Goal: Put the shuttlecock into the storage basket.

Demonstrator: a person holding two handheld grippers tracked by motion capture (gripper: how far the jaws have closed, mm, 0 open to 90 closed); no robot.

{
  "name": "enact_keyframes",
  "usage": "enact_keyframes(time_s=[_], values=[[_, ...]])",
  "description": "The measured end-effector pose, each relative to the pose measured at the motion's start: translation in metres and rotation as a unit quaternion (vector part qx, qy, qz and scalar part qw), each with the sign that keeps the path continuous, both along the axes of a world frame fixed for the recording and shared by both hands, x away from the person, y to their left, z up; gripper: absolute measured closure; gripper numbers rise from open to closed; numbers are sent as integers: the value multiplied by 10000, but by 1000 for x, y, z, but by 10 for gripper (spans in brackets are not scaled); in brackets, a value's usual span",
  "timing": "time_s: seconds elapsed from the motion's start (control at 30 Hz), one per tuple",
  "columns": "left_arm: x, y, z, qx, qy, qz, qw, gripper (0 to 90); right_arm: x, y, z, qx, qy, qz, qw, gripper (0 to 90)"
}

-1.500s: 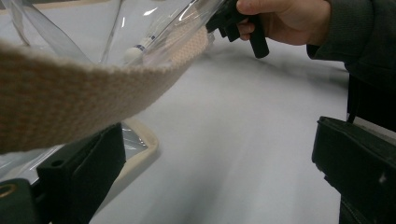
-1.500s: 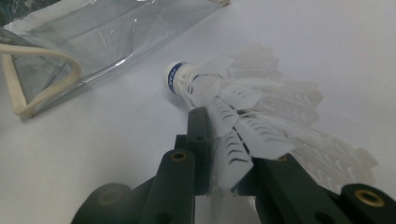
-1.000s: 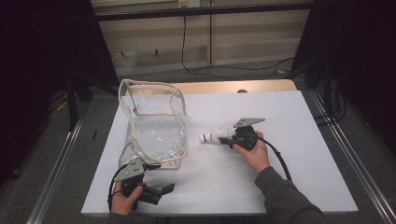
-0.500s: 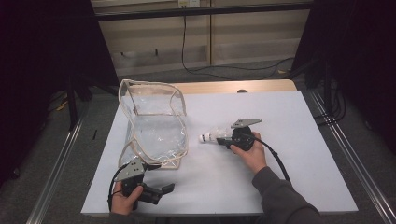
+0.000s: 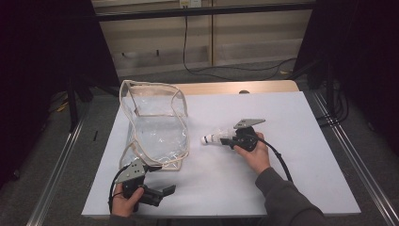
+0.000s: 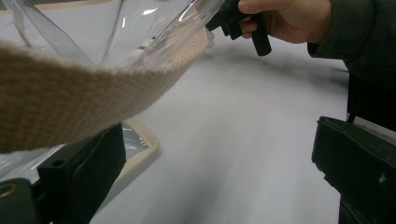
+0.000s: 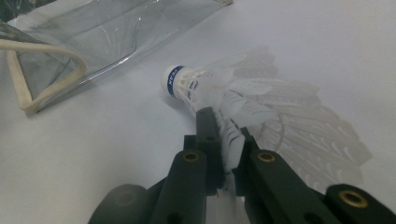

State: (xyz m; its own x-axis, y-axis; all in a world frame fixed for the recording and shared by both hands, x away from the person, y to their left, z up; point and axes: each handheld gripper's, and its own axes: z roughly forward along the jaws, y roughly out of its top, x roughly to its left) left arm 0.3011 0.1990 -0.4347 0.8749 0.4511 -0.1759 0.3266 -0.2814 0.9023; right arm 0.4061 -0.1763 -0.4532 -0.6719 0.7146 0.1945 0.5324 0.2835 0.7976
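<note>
The white feathered shuttlecock, its blue-banded cork nose and long axis pointing toward the clear plastic bag with beige woven trim, lies just right of that bag on the white bench, its skirt pinched by the right claw, while the left claw gapes released at the bag's near edge.

A white table top lies on a wooden board, exposed along the 12 o'clock edge. Beyond it, at 12 o'clock, a black cable runs down the wall. Metal rails flank the table at 3 and 9 o'clock.
</note>
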Motion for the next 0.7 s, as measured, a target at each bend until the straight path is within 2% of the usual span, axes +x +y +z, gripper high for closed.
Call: enact_keyframes(time_s=[0.27,0.5,0.7], values=[[-1,1,0,-26,-5,18,10000,28,-2,-3,4,67,4,21,10000,878],[-2,3,1,-23,-27,30,10000,27,-4,-8,12,218,-9,19,9998,879],[-2,3,1,-25,-33,34,10000,26,-7,-11,20,182,-31,77,9998,879]])
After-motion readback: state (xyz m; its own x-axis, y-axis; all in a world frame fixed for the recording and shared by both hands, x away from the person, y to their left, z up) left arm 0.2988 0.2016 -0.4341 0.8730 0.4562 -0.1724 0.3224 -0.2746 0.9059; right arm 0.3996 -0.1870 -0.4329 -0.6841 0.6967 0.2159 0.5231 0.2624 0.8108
